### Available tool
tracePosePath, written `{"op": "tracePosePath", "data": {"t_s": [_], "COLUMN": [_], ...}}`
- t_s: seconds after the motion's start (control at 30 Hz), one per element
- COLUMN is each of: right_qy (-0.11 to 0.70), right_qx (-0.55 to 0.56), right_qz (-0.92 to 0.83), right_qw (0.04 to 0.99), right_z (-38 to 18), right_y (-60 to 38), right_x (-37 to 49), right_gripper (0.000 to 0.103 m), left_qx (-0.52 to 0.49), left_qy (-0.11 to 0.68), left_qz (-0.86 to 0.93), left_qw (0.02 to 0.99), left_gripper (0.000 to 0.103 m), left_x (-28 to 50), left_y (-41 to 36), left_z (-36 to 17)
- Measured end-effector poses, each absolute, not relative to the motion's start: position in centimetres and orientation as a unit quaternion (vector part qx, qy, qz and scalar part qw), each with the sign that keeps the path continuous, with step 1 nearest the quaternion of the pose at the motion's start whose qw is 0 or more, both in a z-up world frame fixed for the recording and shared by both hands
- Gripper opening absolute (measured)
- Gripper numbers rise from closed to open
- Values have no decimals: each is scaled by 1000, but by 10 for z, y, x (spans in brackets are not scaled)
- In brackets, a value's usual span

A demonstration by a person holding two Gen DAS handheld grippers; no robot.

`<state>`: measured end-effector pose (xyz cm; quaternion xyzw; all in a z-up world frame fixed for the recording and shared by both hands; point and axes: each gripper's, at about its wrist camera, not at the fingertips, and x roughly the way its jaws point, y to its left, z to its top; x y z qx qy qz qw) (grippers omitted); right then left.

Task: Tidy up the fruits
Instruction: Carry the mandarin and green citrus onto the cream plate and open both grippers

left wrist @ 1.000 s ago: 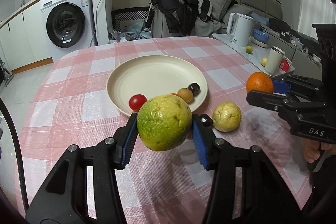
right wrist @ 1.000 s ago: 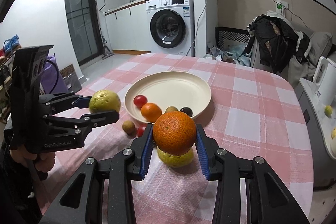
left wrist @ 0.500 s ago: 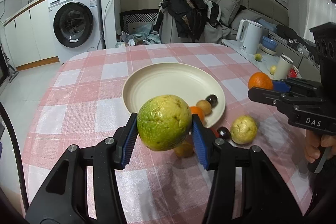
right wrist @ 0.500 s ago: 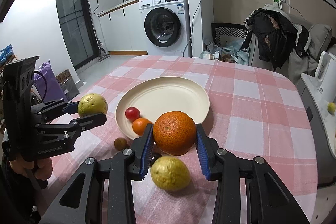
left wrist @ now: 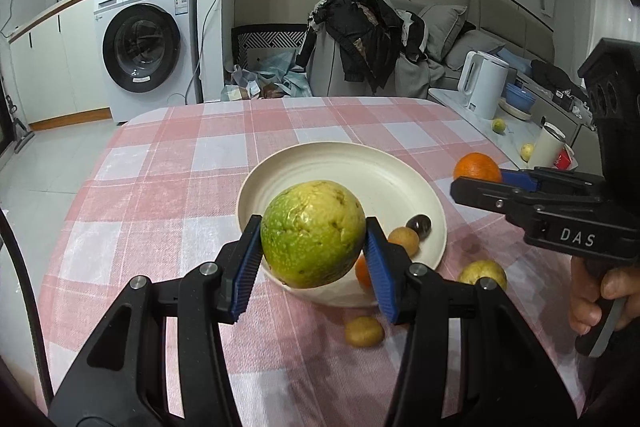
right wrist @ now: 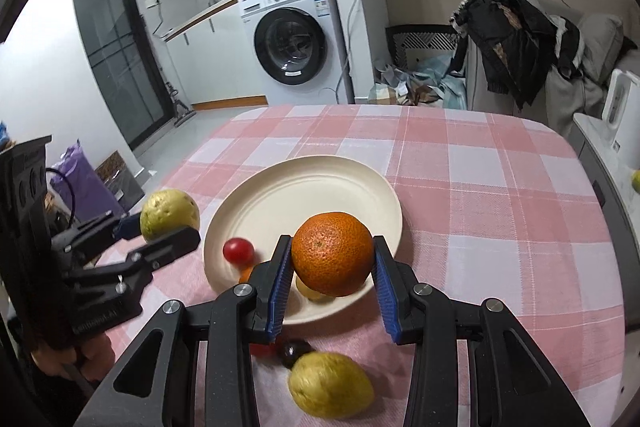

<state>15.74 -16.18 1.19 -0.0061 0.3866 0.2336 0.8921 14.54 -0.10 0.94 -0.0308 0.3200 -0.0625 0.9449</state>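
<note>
A pink-and-white checked tablecloth (left wrist: 168, 195) is covering the table, with a white front-loading washing machine (left wrist: 146, 43) standing behind. The left gripper (left wrist: 314, 251) is pinching a green-yellow guava (left wrist: 314, 233) above the round cream plate (left wrist: 360, 171); the right gripper (right wrist: 332, 277) is pinching one orange (right wrist: 332, 253). A second, yellowish guava (right wrist: 328, 389) is lying on the cloth.
</note>
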Motion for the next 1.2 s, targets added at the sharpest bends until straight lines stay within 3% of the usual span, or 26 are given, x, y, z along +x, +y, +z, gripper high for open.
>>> {"op": "tracePosePath", "data": {"t_s": [0.57, 1.2], "right_qy": [444, 485], "right_qx": [-53, -93], "right_qz": [157, 164], "right_qw": [880, 854], "right_z": [-12, -45], "right_y": [-130, -107], "right_x": [202, 216], "right_gripper": [39, 39], "left_qx": [-19, -12], "left_qy": [367, 387], "left_qz": [-37, -25], "left_qw": [929, 922], "left_gripper": [46, 46], "left_x": [214, 235], "left_y": [2, 5], "left_z": [-27, -53]}}
